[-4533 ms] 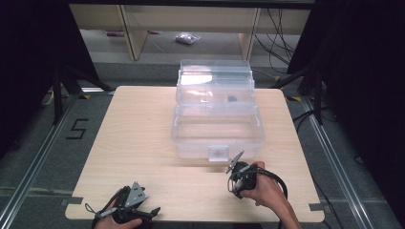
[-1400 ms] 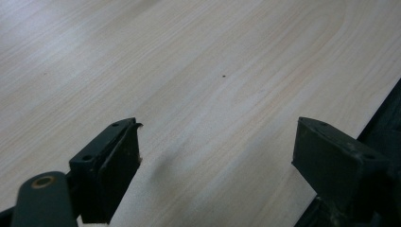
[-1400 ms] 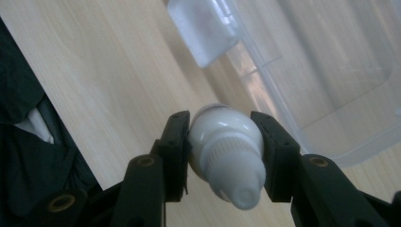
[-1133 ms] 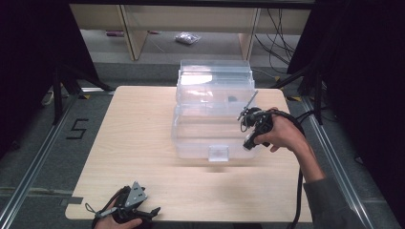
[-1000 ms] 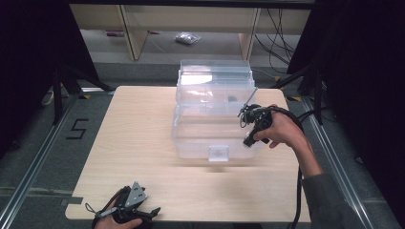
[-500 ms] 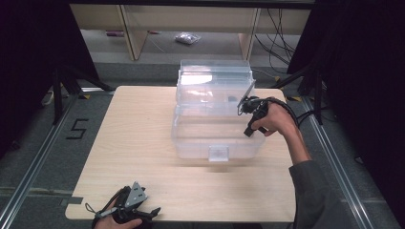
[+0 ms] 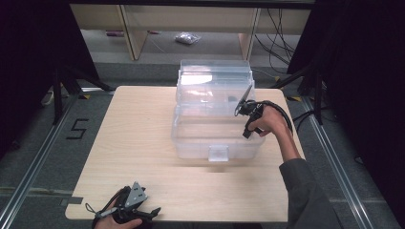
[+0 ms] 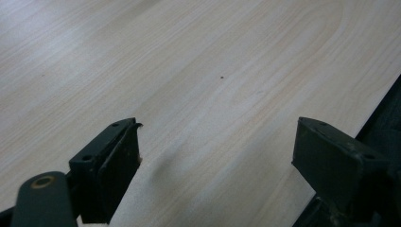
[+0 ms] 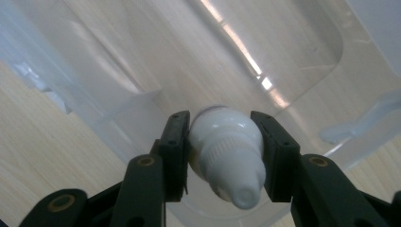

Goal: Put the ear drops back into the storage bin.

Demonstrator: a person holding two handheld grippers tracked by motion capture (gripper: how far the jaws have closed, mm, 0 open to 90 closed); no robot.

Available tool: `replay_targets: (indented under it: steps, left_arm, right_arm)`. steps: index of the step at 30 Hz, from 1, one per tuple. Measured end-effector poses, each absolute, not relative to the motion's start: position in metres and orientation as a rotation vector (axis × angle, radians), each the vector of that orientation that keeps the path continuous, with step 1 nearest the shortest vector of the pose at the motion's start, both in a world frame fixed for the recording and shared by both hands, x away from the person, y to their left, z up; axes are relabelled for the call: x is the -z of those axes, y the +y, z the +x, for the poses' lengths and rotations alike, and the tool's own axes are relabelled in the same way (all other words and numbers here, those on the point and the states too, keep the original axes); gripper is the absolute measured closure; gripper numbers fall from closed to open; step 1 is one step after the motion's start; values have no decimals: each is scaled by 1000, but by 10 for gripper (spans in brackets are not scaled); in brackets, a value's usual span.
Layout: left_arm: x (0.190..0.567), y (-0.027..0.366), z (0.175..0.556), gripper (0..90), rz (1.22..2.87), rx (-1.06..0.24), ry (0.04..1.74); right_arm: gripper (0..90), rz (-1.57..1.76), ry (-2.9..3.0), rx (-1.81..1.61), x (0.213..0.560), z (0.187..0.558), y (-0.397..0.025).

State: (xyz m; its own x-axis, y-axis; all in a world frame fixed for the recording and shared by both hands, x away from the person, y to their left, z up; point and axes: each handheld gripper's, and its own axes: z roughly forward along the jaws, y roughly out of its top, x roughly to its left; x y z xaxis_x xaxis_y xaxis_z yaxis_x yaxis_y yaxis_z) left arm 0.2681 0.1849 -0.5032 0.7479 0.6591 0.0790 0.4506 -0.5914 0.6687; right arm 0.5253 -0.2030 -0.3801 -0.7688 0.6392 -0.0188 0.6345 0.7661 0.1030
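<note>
A clear plastic box (image 7: pixel 217 124) with its lid raised at the back stands in the middle of the wooden table (image 7: pixel 138 138). My right gripper (image 7: pixel 241 109) hovers over the box's right side, shut on a small white bottle (image 9: pixel 227 151) whose ribbed cap end points back toward the camera. In the right gripper view the box's clear wall (image 9: pixel 142 61) lies just beyond the bottle. My left gripper (image 7: pixel 153 212) rests at the table's near left edge, open, with only bare wood (image 8: pixel 213 80) between its fingers.
A wooden shelf unit (image 7: pixel 191 19) with a small bag (image 7: pixel 187 39) on the floor stands beyond the table. Black cables (image 7: pixel 282 28) trail at the back right. Metal floor rails (image 7: pixel 28 162) run along both sides.
My right gripper has carried the bottle from the table's near right up and back over the box's right side. The left gripper has stayed put.
</note>
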Motion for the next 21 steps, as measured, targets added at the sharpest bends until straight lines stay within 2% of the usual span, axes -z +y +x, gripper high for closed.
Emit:
replay_targets:
  steps: [1, 4, 21]
  left_arm:
    - [505, 183, 268, 150, 2261, -429, 860]
    - [504, 184, 268, 151, 2294, -423, 835]
    - [505, 182, 268, 151, 2269, -424, 853]
  right_arm:
    - [601, 1047, 2902, -140, 380, 525, -203]
    - [601, 1171, 2873, -85, 391, 529, -204]
    - [601, 1180, 2882, -72, 416, 537, -199]
